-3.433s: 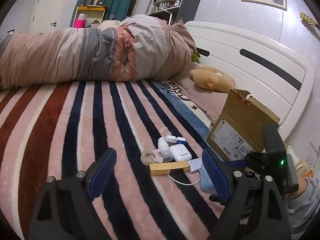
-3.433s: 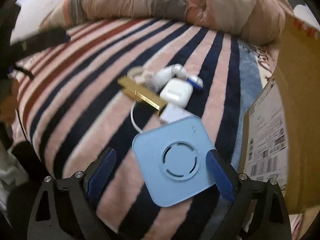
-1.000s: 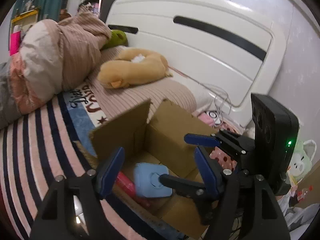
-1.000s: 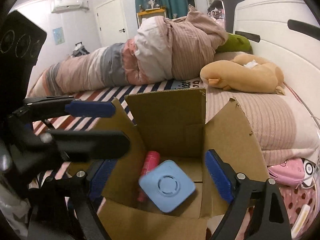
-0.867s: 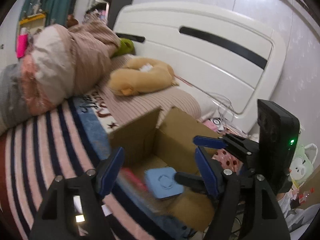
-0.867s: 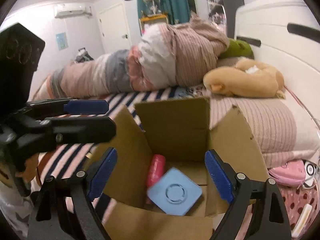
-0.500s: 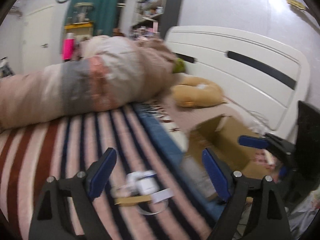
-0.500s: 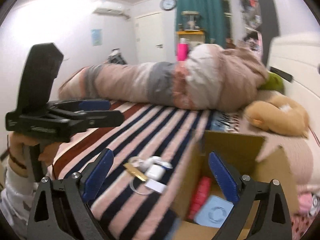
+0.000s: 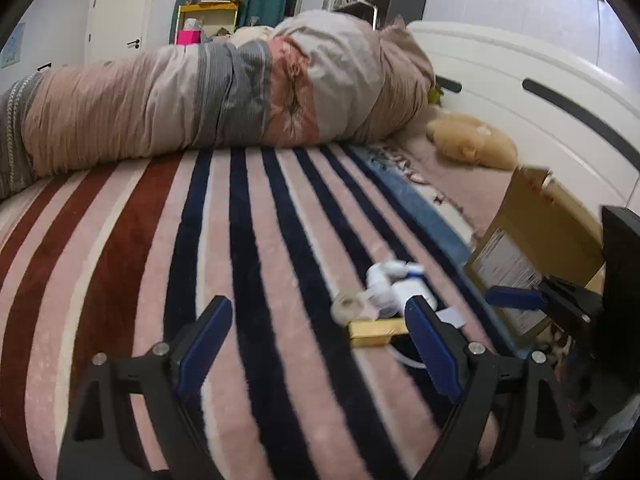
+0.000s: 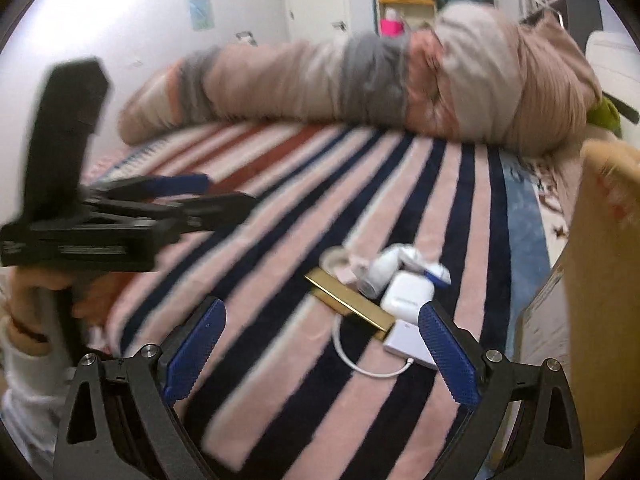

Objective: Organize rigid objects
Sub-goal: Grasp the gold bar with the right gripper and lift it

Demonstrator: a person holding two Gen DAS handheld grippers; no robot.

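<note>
A small pile lies on the striped blanket point(image 10: 440, 200): a gold bar-shaped case point(image 10: 348, 304), a white earbud case point(image 10: 406, 296), a white bottle with a blue cap point(image 10: 384, 268), a tape roll point(image 10: 334, 258) and a white adapter with a cable point(image 10: 408, 346). My right gripper point(image 10: 322, 350) is open and empty, just short of the pile. My left gripper point(image 9: 316, 340) is open and empty; the gold case point(image 9: 376, 332) and bottle point(image 9: 384, 276) lie by its right finger. The cardboard box point(image 9: 532, 236) stands at the right; its inside is hidden.
A rolled quilt point(image 9: 224, 92) lies across the far side of the bed. A plush toy point(image 9: 472, 140) rests by the white headboard point(image 9: 540, 104). The left gripper's body point(image 10: 100, 216) shows at the left of the right wrist view.
Both grippers have swung away from the box, where the blue square device was let go, and back down toward the pile on the blanket. Both stay open.
</note>
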